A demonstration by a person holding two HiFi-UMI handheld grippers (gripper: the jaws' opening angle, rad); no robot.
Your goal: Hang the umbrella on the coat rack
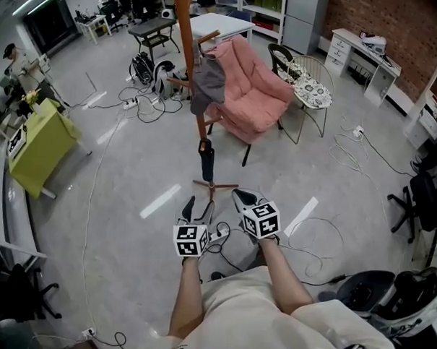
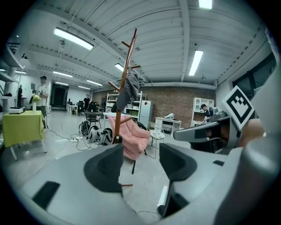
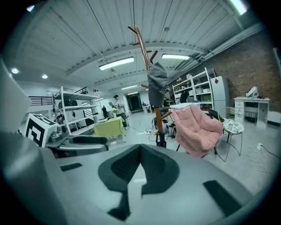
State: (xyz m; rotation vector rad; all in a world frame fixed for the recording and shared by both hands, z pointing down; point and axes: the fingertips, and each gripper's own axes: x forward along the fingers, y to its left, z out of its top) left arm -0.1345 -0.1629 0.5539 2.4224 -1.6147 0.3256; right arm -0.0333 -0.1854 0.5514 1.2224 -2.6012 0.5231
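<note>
While both grippers point toward it, the slim black folded umbrella (image 1: 206,162) hangs low on the wooden coat rack (image 1: 187,24).
The left gripper (image 2: 140,154) has its dark padded jaws apart and empty; the right gripper (image 3: 140,149) has its jaws together; soft grey cloth (image 1: 206,83) drapes the pole.

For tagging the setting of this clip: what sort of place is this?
Probably an open-plan lab or workshop space, not a home: a bare grey floor strewn with cables, a white desk along a brick wall, and metal shelving.
</note>
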